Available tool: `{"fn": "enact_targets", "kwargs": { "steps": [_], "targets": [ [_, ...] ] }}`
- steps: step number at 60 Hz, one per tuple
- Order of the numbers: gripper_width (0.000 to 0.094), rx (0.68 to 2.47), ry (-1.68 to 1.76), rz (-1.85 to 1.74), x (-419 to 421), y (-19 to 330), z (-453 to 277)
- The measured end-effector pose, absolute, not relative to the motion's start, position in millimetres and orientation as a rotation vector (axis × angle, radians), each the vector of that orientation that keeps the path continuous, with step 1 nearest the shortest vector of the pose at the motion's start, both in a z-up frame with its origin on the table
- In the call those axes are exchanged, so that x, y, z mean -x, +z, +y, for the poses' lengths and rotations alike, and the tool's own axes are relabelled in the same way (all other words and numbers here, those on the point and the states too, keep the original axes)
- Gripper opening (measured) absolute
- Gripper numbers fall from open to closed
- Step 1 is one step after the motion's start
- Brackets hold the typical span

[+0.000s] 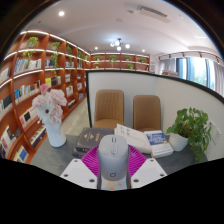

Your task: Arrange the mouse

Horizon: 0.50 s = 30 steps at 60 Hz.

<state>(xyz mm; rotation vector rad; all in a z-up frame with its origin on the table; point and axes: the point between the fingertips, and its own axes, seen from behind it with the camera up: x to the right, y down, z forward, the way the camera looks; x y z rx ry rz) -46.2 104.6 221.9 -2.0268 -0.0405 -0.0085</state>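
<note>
Though partly hidden, mouse (113,158) sits gripped — hand-held gripper (113,163).

Vase (55,134) left, plant (190,128) right

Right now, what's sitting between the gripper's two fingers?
In the gripper view, the mouse, white-grey, sits between the pink fingers of the gripper. Whether both press on it can't be told. The table shows beneath.

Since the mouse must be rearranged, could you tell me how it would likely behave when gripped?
The mouse, between the tool's pads, looks rigid, so it probably won't deform. Its smooth, rounded shell may slip. It seems small and likely light.
</note>
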Motion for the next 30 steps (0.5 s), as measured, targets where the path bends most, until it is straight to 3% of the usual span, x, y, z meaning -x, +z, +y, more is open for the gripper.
{"fn": "enact_targets", "kwargs": {
  "steps": [2, 14, 25, 30],
  "targets": [
    [0.033, 2.074, -0.018, -0.048, 47, 184, 104],
    [0.0333, 2.267, 0.008, -0.068, 48, 58, 97],
    [0.0343, 2.376, 0.061, -0.047, 64, -15, 82],
    [0.0345, 2.335, 0.049, -0.022, 64, -12, 86]
  ]
}}
